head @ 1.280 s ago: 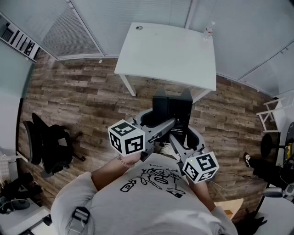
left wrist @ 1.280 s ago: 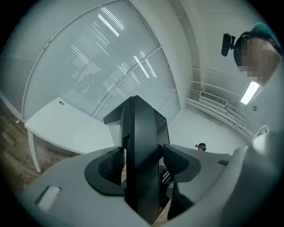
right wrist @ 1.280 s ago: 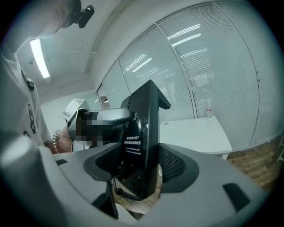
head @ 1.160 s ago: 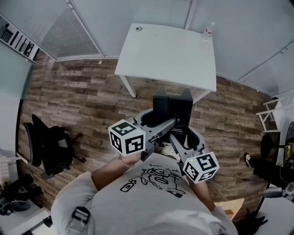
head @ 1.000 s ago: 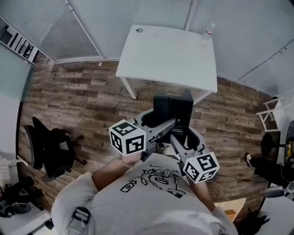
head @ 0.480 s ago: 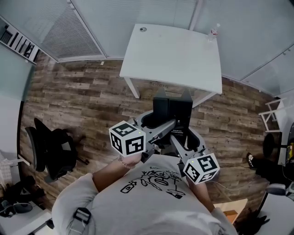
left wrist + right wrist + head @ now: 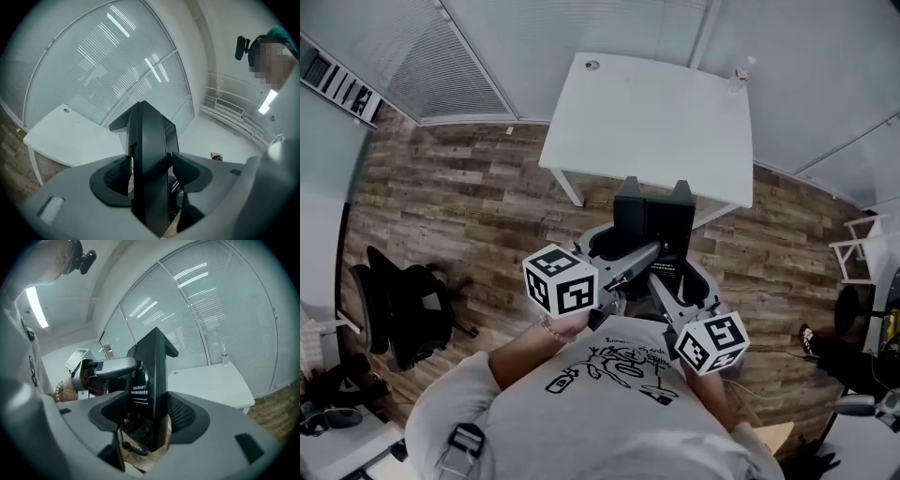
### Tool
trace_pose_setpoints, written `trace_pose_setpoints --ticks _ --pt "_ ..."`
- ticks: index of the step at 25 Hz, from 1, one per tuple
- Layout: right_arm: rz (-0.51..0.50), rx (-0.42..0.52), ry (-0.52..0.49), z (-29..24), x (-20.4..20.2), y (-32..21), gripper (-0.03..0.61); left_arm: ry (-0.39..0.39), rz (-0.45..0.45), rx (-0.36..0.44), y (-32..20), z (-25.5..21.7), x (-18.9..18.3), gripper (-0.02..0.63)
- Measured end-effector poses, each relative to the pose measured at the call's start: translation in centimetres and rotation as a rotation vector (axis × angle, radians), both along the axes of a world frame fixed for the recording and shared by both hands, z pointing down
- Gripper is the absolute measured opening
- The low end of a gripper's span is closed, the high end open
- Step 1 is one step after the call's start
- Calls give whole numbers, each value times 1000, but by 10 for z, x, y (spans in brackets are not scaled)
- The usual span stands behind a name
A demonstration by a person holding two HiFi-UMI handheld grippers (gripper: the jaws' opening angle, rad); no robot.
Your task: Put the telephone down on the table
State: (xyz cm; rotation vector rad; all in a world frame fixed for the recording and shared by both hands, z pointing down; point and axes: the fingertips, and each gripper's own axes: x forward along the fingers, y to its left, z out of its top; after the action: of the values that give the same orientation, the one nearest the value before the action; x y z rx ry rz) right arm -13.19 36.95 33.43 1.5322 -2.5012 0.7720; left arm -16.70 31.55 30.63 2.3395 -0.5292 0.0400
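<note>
Because the telephone (image 7: 653, 220) looks hard and heavy, the left gripper (image 7: 150, 173) and right gripper (image 7: 150, 416) each squeeze one side.

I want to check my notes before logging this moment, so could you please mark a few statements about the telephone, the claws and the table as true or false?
1. Both claws grip the telephone. True: the left claw and the right claw each close on it.
2. The telephone rests on the white table. False: it is held in the air short of the table, over the wooden floor.
3. A small bottle stands at a far corner of the table. True.
4. The right claw is open and empty. False: it is shut on the telephone.
5. The black office chair stands to the person's right. False: it is on their left.
</note>
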Motion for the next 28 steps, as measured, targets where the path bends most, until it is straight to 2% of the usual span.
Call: trace_pose_setpoints --ticks 16,23,28 --pt "-25 -6 -39 -1 113 -104 247 -21 -19 -18 -104 -1 112 268" --pt "-27 15 -37 -2 120 -111 244 -9 -22 -2 -110 -2 118 268" --pt "-28 -3 -53 -2 178 -151 242 -21 -20 -16 -150 -2 177 268"
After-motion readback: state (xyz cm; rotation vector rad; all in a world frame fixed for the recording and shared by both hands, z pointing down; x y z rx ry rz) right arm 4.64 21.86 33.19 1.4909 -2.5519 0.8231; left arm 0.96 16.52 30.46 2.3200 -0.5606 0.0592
